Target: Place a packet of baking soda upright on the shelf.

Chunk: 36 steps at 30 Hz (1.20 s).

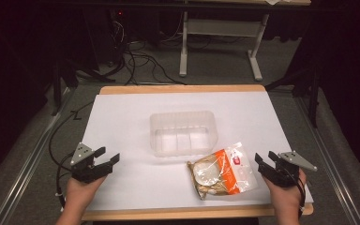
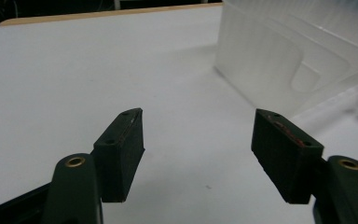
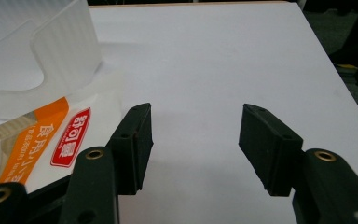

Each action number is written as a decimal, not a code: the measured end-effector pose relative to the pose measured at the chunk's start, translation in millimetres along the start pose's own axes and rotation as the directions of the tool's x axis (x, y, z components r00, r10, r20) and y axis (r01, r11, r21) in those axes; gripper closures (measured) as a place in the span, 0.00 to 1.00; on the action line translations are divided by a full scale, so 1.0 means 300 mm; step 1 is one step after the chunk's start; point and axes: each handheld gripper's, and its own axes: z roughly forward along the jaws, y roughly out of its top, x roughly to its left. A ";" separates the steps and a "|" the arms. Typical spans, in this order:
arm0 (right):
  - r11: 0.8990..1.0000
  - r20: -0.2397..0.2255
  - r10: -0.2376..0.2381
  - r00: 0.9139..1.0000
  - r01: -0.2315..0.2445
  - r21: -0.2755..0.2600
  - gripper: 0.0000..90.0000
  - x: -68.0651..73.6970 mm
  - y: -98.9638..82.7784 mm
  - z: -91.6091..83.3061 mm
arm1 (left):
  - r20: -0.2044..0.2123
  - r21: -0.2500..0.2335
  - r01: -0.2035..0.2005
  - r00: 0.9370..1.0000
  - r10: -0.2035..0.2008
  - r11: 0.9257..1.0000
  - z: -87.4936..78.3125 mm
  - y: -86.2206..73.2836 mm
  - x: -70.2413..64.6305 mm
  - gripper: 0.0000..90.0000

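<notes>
Left gripper: near the table's left front corner, held low over the white sheet, jaws spread with nothing between them. In the left gripper view the black pads frame bare white surface; the wall of the clear plastic container rises ahead and to the right, not touched.

Centre: clear plastic container, open top, rectangular, standing upright mid-table. Looks empty; faint moulded ribs on its floor. No lid in sight.

Right of centre: snack bag lying flat on the sheet, just in front of the container's right front corner, close to it but whether the two touch I cannot tell. Clear film with an orange band; pale round pieces inside, seemingly flatbreads or crackers.

Right gripper: near the table's right front edge, just beside the bag's right end, jaws spread, holding nothing. In the right gripper view the bag sits beside the left jaw, not between the jaws.

Progress, as judged: work appears to be putting the bag into the container. Nothing is done yet: bag on the table, container empty, neither gripper in contact. Grasp, lift and placement all remain.

Writing: red badge with white characters and white characters down the orange band; East Asian script, too soft to read with confidence. No other brand legible.
</notes>
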 end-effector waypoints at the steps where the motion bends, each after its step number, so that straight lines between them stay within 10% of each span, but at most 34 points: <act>1: 1.000 0.003 0.009 1.000 -0.009 0.001 0.50 -0.002 -0.003 -0.004 | 0.000 0.000 0.000 1.000 0.000 1.000 0.000 0.000 0.000 0.38; 7: 1.000 -0.004 0.020 1.000 -0.020 0.002 0.50 -0.006 -0.005 -0.006 | -0.009 -0.024 0.052 0.999 -0.052 0.998 0.002 -0.001 0.016 0.37; 36: 1.000 -0.103 -0.021 0.994 0.019 -0.021 0.48 0.031 0.008 -0.025 | -0.035 0.010 -0.018 0.999 0.018 1.000 0.012 -0.006 -0.007 0.37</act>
